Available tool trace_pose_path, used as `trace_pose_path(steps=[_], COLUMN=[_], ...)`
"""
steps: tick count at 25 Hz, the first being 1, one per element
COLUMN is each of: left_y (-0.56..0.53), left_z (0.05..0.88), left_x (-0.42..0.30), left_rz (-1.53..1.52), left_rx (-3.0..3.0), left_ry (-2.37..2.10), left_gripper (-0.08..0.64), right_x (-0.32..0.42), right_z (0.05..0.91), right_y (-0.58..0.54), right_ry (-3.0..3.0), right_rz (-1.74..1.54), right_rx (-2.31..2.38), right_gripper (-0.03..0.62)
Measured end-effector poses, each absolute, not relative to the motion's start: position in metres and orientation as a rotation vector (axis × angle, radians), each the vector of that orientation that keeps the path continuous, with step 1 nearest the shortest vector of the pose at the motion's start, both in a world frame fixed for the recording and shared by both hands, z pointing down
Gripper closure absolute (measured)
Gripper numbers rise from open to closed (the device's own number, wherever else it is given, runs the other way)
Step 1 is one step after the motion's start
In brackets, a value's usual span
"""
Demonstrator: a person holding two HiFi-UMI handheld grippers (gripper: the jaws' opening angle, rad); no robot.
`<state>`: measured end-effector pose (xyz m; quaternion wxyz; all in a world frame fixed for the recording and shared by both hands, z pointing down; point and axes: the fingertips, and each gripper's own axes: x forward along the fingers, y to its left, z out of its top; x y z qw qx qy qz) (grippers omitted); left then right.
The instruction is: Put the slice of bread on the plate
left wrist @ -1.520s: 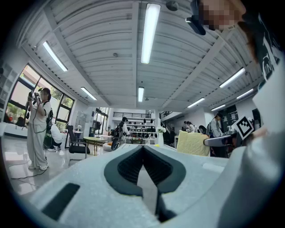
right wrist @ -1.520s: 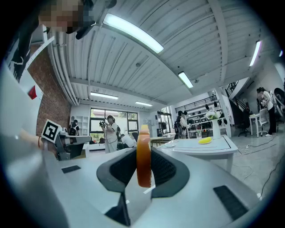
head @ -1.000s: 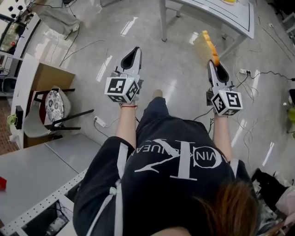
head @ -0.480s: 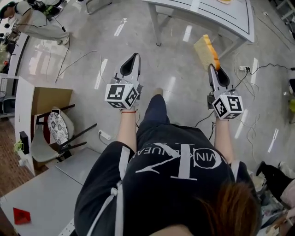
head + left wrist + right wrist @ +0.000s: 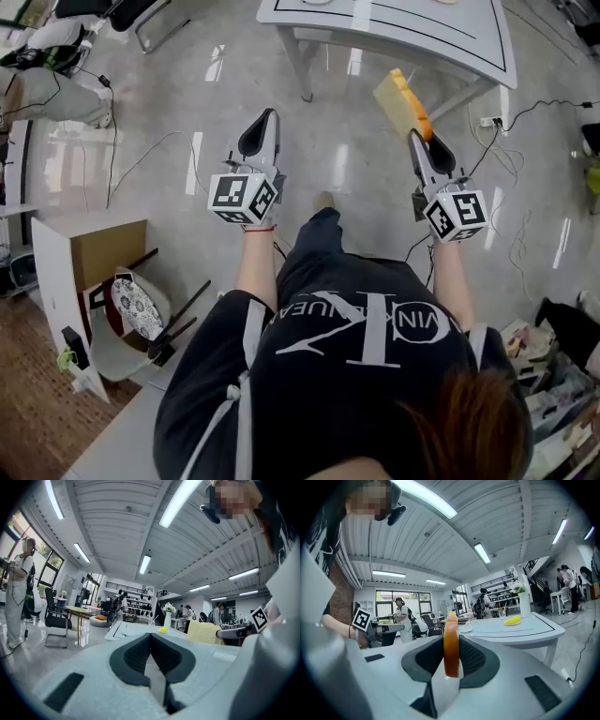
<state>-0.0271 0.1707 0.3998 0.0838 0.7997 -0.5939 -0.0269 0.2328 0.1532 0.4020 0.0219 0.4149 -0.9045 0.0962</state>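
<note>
Got the slice of bread (image 5: 401,101) clamped by its lower end in the right gripper (image 5: 414,138), over the floor short of the white table's (image 5: 469,37) near edge, left gripper (image 5: 265,116) closed empty; could tear loose or droop out of that small bite.

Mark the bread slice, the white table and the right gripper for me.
bread slice (image 5: 397,97), head view, its pale face.
white table (image 5: 412,33), head view, bare top.
right gripper (image 5: 415,141), head view, jaws' tips, shut on the slice.
</note>
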Motion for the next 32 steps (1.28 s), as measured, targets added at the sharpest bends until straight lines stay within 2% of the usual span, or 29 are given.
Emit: trace_pose_path(steps=[9, 23, 32], left_y=[0.108, 0.085, 0.025], left_z=[0.411, 0.431, 0.402], left_x=[-0.066, -0.094, -0.128], left_rz=[-0.074, -0.122, -0.144], left_rx=[2.441, 2.398, 2.427], left_ry=[-1.657, -1.625, -1.698], left_gripper=[0.551, 0.551, 0.551], right_x=[0.198, 0.162, 0.128], right_z=[0.409, 0.415, 0.395], right_y=[0.109, 0.077, 0.004], right_ry=[-2.744, -2.761, -2.860], right_rz=[0.341, 0.420, 0.417], right_rx=[1.412, 1.402, 1.378], right_gripper=[0.501, 0.501, 0.502])
